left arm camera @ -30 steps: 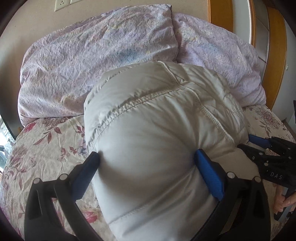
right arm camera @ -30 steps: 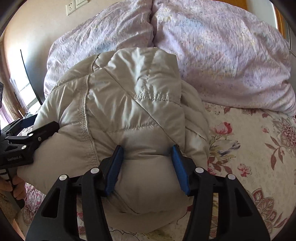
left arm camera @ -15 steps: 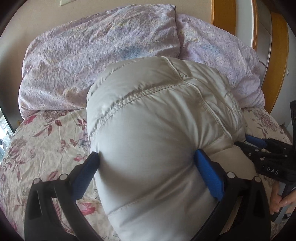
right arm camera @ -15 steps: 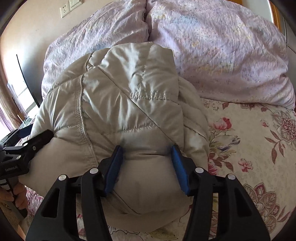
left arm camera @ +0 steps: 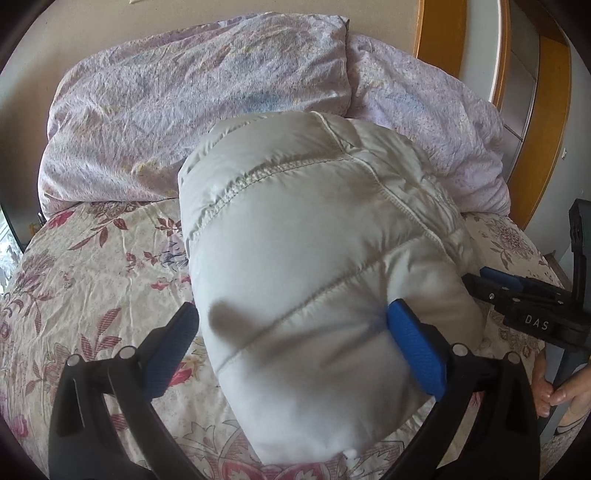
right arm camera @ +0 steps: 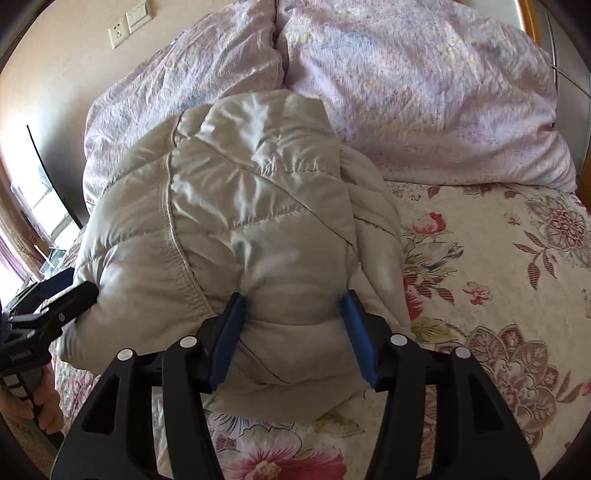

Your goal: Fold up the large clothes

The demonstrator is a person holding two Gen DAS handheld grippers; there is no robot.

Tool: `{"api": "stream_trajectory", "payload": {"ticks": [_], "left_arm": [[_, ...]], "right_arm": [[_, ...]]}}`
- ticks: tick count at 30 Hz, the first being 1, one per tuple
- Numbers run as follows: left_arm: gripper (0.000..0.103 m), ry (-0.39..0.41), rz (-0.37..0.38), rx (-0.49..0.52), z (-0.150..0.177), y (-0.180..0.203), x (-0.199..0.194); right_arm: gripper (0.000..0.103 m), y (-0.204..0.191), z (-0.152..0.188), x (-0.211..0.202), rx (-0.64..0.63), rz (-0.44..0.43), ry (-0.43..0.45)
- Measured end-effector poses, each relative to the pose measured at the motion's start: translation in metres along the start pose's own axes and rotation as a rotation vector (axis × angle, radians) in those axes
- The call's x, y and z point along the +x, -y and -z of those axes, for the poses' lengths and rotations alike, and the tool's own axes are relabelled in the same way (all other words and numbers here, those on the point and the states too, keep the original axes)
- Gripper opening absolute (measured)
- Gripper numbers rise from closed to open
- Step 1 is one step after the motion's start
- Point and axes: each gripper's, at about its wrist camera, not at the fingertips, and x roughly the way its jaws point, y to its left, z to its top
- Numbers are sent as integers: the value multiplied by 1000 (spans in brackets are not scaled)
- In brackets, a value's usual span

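Observation:
A puffy pale grey jacket (left arm camera: 314, 258) lies folded into a thick bundle on the floral bed sheet (left arm camera: 92, 277). My left gripper (left arm camera: 293, 310) straddles the bundle's near end on its left side, jaws wide, with both blue pads against the padding. My right gripper (right arm camera: 294, 297) holds the jacket (right arm camera: 258, 221) on its right side. Its jaws are opening, and the pads still dent the fabric between them. Each gripper shows in the other's view: the left gripper (right arm camera: 70, 295) at the jacket's left edge, the right gripper (left arm camera: 480, 277) at its right edge.
Two lilac pillows (left arm camera: 203, 110) lie against the wall just behind the jacket. A wooden frame (left arm camera: 436, 37) stands at the back right. A wall socket (right arm camera: 118, 35) is at upper left. The person's hand (left arm camera: 565, 395) grips the right handle. Floral sheet (right arm camera: 498, 277) spreads to the right.
In the left wrist view the jacket has slid away and down, so its near end now shows. The right gripper's pads stand slightly wider apart, with the jacket still between them.

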Motion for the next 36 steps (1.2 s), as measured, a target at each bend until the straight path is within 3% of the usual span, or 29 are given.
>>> {"api": "stream_trajectory", "payload": {"ticks": [1, 2, 3, 6, 11, 15, 23, 36], "left_arm": [[101, 6, -6, 9, 1, 1, -4], [101, 10, -8, 15, 3, 3, -9], [101, 11, -5, 15, 4, 4, -12], [101, 12, -2, 4, 10, 5, -23], [101, 20, -3, -11, 21, 6, -37], [101, 12, -26, -20, 32, 6, -46], [101, -25, -57, -43, 59, 8, -65], [101, -30, -4, -26, 61, 45, -105]], "right_arm": [[70, -1, 2, -4, -2, 12, 9], [86, -1, 3, -10, 4, 42, 18], [95, -1, 5, -13, 13, 52, 19], [96, 1, 13, -23, 44, 32, 23], [102, 0, 26, -34, 67, 122, -7], [102, 2, 37, -45, 106, 132, -2], [102, -15, 64, -66, 60, 176, -15], [102, -24, 75, -116, 30, 183, -4]]}}
